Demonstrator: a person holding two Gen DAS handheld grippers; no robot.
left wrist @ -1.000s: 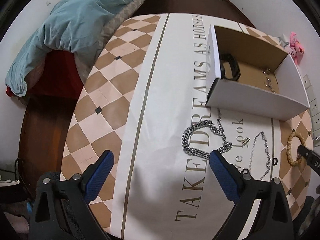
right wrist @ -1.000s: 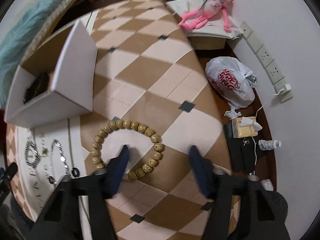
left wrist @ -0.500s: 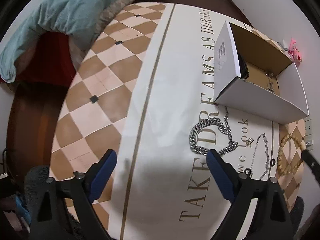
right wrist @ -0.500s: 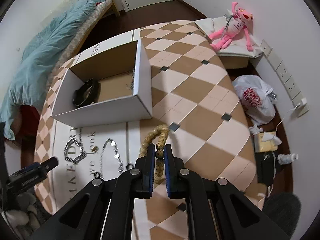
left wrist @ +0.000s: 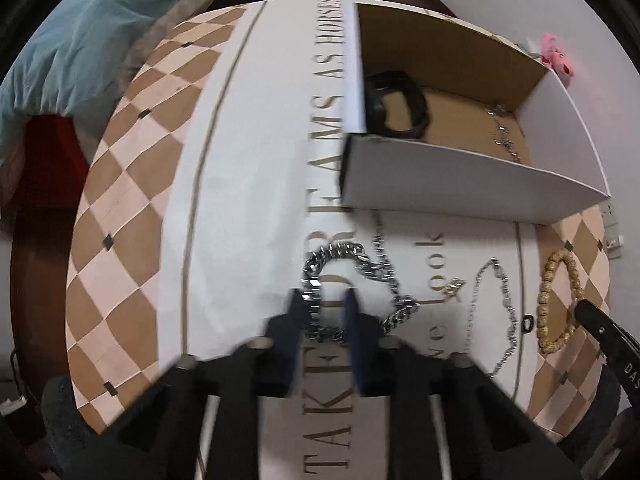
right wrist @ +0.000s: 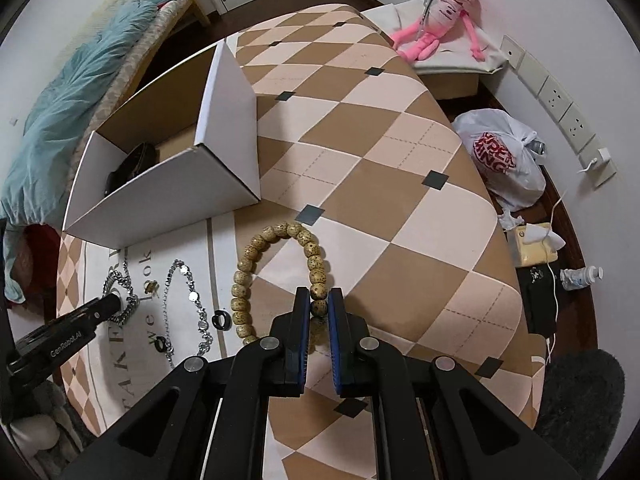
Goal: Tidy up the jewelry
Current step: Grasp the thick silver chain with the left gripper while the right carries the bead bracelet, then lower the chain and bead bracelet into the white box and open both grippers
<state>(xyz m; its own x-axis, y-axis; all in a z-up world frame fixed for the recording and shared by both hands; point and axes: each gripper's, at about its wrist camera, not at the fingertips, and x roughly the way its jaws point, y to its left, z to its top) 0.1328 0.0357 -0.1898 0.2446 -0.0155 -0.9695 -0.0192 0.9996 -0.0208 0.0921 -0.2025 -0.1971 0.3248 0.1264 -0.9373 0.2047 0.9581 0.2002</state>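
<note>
A string of wooden beads (right wrist: 276,276) is pinched by the right gripper (right wrist: 319,307), the blue pads closed on a single bead at the near right side of the loop. The rest of the loop is draped forward over the checked cloth (right wrist: 360,184) that covers the table. Whether the loop is lifted clear of the cloth cannot be told.

The left gripper (left wrist: 325,312) is set down over the heavy chain (left wrist: 352,284), its fingers drawn near together with links seen between the pads. The view is blurred, so a firm grip cannot be confirmed. The chain is laid on the white lettered band of the cloth, just in front of the box.

A white cardboard box (left wrist: 460,176) with a brown inside is stood open at the far side of the chain. A black watch (left wrist: 396,104) is seen in its left part, and a fine chain (left wrist: 504,132) toward its right.

Between the heavy chain and the beads, a thin silver necklace (right wrist: 188,304) is spread on the white band. A small gold piece (right wrist: 151,286) is seen beside it, and two dark rings (right wrist: 221,319) are noted near the necklace's near end.

A pink plush toy (right wrist: 444,12) is seen beyond the table.
</note>
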